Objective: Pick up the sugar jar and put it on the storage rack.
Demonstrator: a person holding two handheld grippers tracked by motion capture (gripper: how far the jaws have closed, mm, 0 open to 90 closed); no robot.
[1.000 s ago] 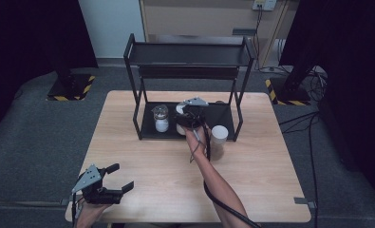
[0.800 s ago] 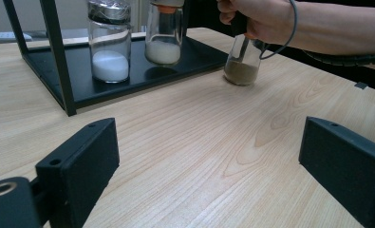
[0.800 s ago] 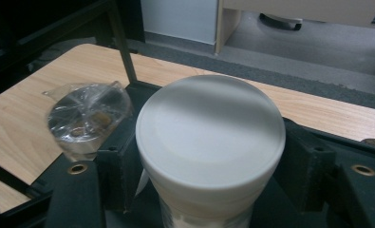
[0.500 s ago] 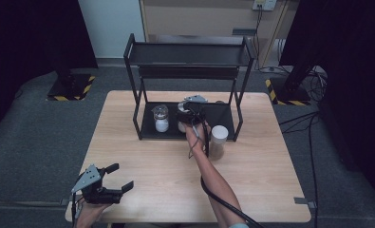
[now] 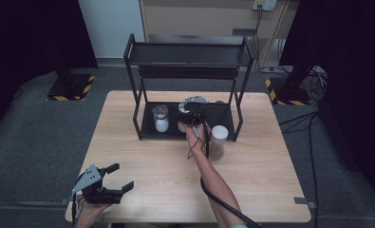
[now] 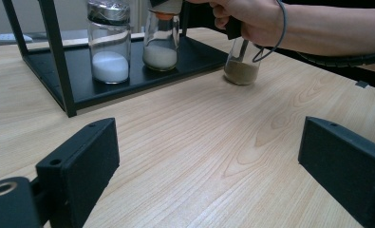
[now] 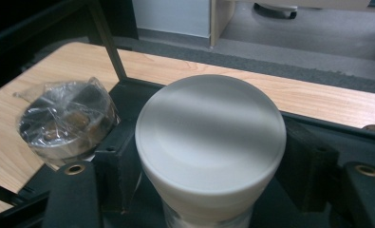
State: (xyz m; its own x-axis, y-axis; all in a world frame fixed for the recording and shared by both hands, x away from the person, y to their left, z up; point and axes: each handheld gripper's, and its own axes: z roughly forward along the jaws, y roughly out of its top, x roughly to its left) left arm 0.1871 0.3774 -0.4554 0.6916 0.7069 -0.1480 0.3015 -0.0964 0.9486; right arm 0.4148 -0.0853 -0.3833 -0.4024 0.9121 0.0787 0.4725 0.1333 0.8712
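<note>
A black two-tier rack [image 5: 187,52] stands at the back middle of the wooden table [image 5: 251,185]. On its bottom shelf a silver-lidded jar of white powder [image 5: 161,118] [image 6: 109,45] [image 7: 66,123] stands upright. Right beside it my right gripper [image 5: 185,115] [image 7: 211,156] is shut on a white-lidded jar of white powder [image 7: 211,142] [image 6: 160,40], one jaw on each side below the lid. This jar rests on or just over the shelf. At the table's front left my left gripper [image 5: 123,176] [image 6: 213,171] hovers open, nothing between its jaws.
A white-lidded jar of brown powder [image 5: 219,137] [image 6: 242,66] stands on the table just in front of the rack's right post, close to the right hand. The rack's posts [image 6: 57,52] flank the shelf opening. Cables trail off the table's right side.
The right hand has shifted only slightly at the bottom shelf, still holding its jar. The left gripper has stayed where it was.
</note>
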